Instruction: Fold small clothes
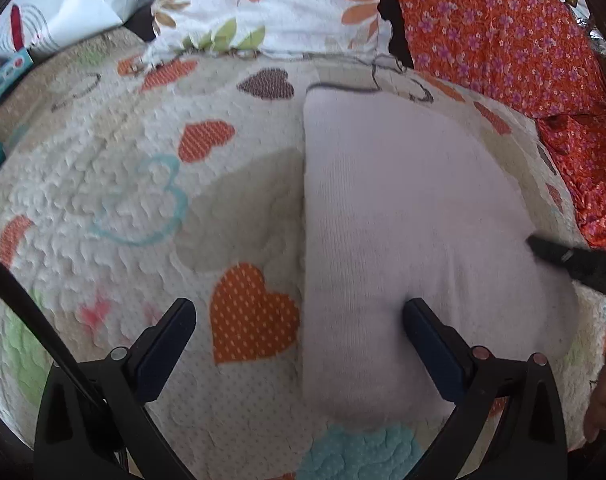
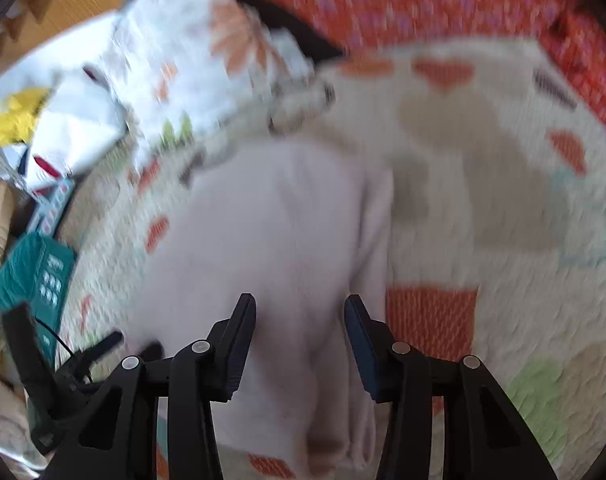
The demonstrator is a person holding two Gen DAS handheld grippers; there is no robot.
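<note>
White garment (image 1: 403,216) lies folded on the quilt (image 1: 103,184), centre-right. Left gripper (image 1: 299,312) wide open, empty; right gripper (image 2: 301,312) half open over it, not gripping. Another fold probably remains.

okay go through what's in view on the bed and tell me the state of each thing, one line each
White garment: folded, lying flat on the quilt, straight edge at its left.
Left claw: open, one finger over the garment, one over the quilt.
Right claw: open, fingers either side of a garment fold, grip not clear.
Heart quilt: spread out under the garment.
Floral pillow: resting at the quilt's far edge.
</note>
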